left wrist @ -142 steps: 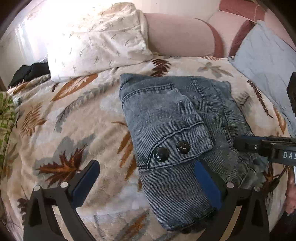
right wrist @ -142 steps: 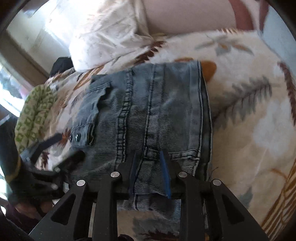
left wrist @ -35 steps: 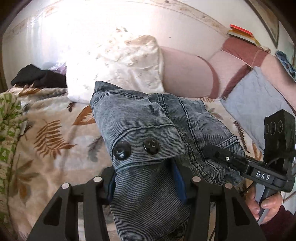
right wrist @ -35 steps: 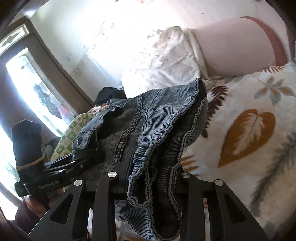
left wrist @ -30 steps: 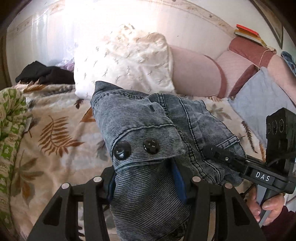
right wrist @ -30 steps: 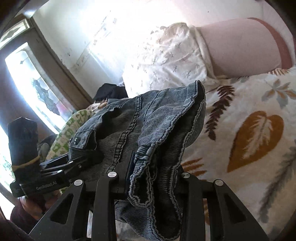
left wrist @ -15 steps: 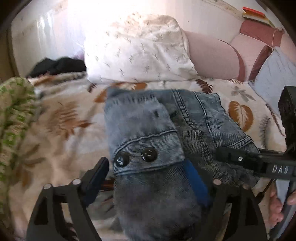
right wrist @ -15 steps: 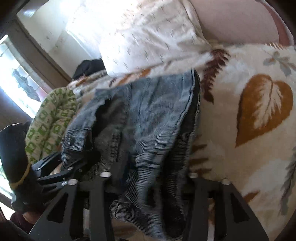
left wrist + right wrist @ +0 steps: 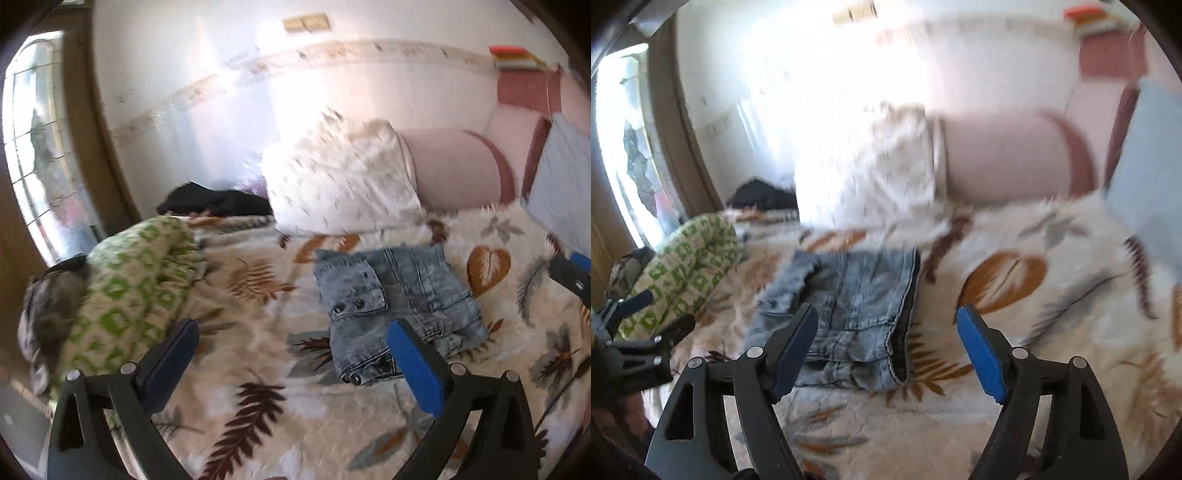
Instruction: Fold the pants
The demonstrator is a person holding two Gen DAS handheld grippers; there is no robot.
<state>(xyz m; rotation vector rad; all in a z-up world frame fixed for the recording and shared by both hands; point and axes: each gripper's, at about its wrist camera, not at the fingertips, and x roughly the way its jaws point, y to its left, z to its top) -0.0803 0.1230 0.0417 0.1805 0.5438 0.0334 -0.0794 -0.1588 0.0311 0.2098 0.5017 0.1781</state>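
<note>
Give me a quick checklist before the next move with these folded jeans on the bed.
1. Folded jeans lying on the leaf-print blanket: ok.
2. Left gripper free of denim, jaws opening: ok.
3. Right gripper free of denim, jaws opening: ok.
4. Fold edges squared: not ok, the near edge looks rumpled.
5. Jeans apart from the white pillow: ok.
6. Layers underneath lying flat: cannot tell.

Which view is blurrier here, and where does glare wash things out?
Right wrist view: heavy motion smear; white pillow and wall bleach into glare, jeans soft. Left wrist view: milder blur, jeans seams and buttons readable, wall above the pillow overexposed. Both bend straight lines at the edges.
</note>
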